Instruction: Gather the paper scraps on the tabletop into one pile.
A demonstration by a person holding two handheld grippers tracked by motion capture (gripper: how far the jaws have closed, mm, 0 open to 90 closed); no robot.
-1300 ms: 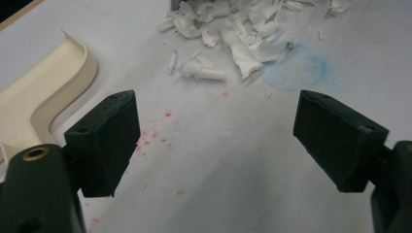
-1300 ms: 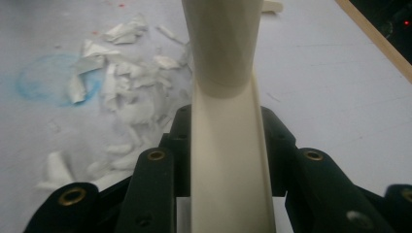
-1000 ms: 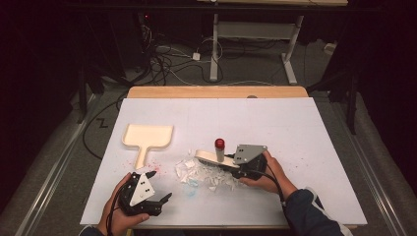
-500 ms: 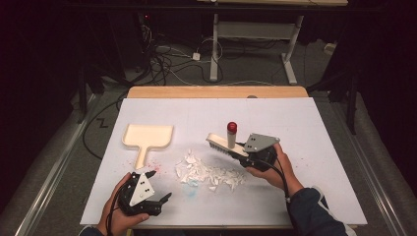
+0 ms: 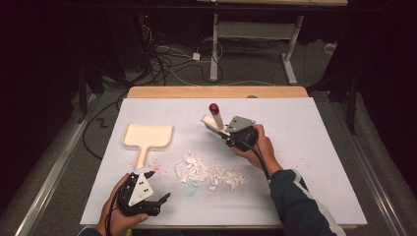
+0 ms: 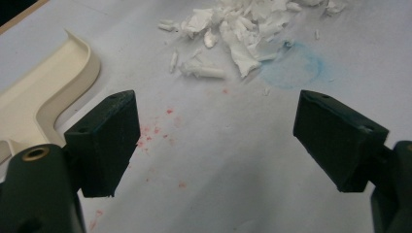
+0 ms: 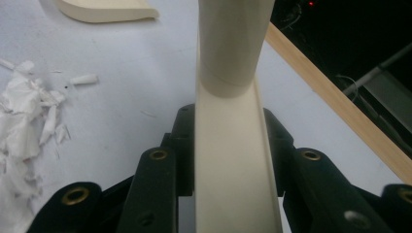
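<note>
Right fingers (image 5: 222,131) pinched the brush (image 5: 215,118) mid-frame; left fingers (image 5: 158,186) spread; best swept low, pushing scraps (image 5: 209,173) toward the dustpan (image 5: 147,136)

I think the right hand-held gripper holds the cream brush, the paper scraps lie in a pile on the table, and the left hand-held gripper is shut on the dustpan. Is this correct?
Not quite. The left hand-held gripper is open and holds nothing; the left gripper view shows bare table between its jaws, with the dustpan off to the side. The rest stands: the right hand-held gripper holds the cream brush, and the paper scraps lie in a pile.
</note>
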